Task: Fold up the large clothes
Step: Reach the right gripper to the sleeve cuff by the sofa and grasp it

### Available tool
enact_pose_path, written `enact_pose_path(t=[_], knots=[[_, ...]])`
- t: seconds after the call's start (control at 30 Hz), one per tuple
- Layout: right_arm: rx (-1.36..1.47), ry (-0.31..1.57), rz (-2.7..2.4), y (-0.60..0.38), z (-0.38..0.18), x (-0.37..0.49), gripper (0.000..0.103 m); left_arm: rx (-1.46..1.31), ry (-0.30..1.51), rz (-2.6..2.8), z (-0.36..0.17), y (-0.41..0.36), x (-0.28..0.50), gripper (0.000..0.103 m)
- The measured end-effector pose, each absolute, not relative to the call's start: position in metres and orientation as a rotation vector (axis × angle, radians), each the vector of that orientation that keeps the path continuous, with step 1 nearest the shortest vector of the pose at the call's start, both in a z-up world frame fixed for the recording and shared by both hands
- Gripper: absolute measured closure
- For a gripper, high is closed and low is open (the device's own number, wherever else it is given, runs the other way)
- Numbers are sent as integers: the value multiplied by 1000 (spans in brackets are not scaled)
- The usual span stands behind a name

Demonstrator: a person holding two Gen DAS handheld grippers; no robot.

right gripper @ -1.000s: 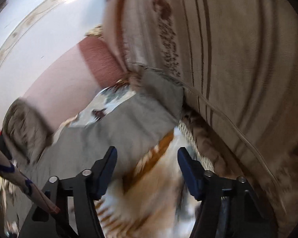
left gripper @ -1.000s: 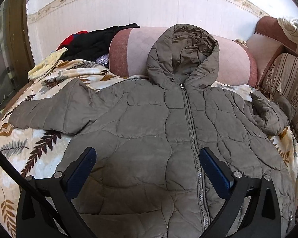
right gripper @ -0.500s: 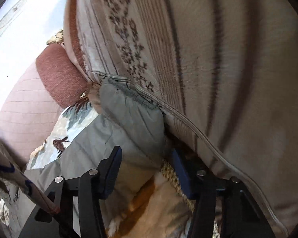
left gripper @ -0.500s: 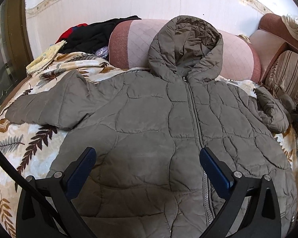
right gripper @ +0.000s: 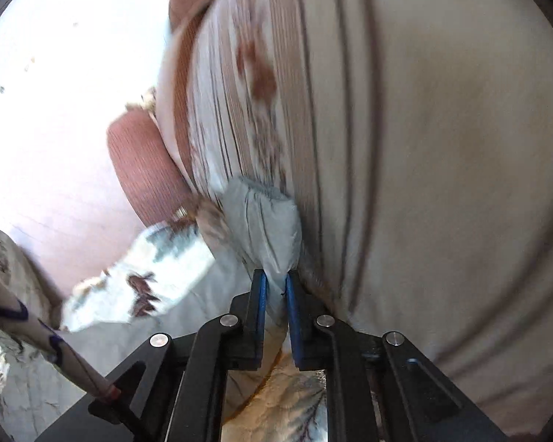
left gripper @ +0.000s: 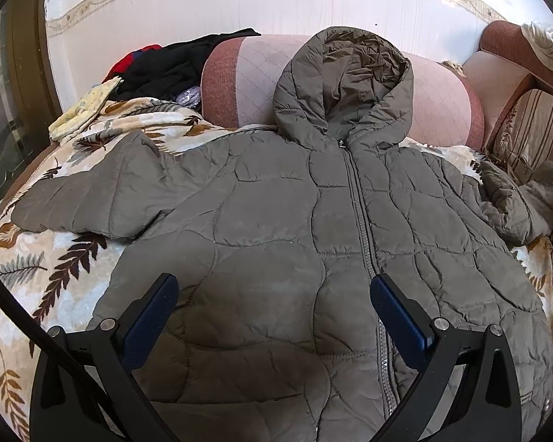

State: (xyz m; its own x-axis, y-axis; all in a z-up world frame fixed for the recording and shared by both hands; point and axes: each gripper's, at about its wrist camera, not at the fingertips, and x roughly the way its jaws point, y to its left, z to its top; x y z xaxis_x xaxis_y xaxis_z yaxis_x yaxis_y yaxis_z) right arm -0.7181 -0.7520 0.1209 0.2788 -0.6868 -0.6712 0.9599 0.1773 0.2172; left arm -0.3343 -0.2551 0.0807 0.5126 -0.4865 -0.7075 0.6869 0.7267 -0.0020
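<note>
jacket point(left gripper: 276, 228): 1 | leaf-print blanket point(left gripper: 37, 269): 1 | bolster point(left gripper: 247, 73): 1 | striped cushion point(right gripper: 424, 147): 1

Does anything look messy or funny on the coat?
Yes. The coat lies flat and zipped, but one sleeve is bunched up against the striped cushion, while the other stretches out. The right claw is pinching that crumpled sleeve's end.

Grey-olive quilted hooded jacket point(left gripper: 276, 228) is laid front-up, zipped closed, on a leaf-print blanket. Hood is propped against a pink bolster. One sleeve is spread flat to the left; the other sleeve's cuff point(right gripper: 265, 228) is bunched against a striped cushion.
</note>
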Motion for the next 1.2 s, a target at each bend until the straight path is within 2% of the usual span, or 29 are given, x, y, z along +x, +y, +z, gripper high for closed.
enact_pose_path(t=[0.27,0.37,0.43,0.5,0.53,0.83,1.0,1.17,1.2], knots=[[596,357,-1148,-700,224,-719,94,374,853,-710,55,-259,-331,0],[628,363,-1093,-684,238,-712,94,331,882,-711,55,-251,-327,0],[644,379,-1075,-680,233,-710,84,305,876,-711,59,-244,-325,0],[664,423,-1078,-683,213,-707,50,297,865,-708,62,-239,-324,0],[675,447,-1086,-688,201,-704,47,297,862,-706,63,-238,-324,0],[738,633,-1189,-736,102,-702,47,301,856,-722,62,-245,-323,0],[760,670,-1236,-765,64,-701,48,307,825,-735,64,-251,-326,0],[735,683,-1248,-782,47,-688,51,318,833,-737,59,-256,-324,0],[733,686,-1249,-786,44,-685,58,322,836,-737,58,-257,-324,0]])
